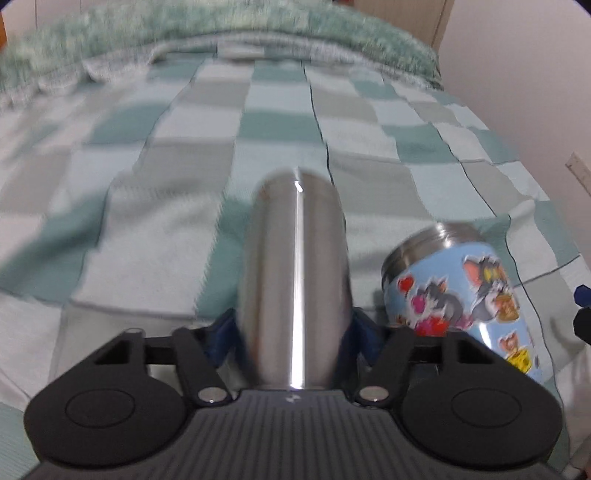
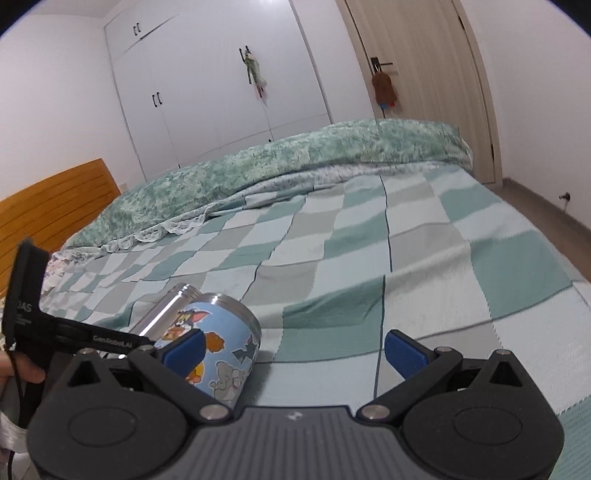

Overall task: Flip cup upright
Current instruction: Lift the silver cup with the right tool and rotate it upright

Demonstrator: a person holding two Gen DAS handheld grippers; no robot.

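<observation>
Bed (image 2: 424, 254), checkered cover; cartoon cup (image 2: 221, 347) on its side; green blanket (image 2: 295, 158) bunched far edge

The left gripper (image 1: 293, 325) is clamped on a plain steel cup (image 1: 295, 280), whose body runs lengthwise away from the camera toward 12 o'clock, its blue fingers (image 1: 221, 336) pressed against both sides. At about 3 o'clock, just beside it, a blue cartoon cup (image 1: 461, 295) leans tilted on the checked bedspread (image 1: 166, 147). A fuzzy green blanket (image 1: 221, 26) lies bunched at 12 o'clock, blurred.
</observation>
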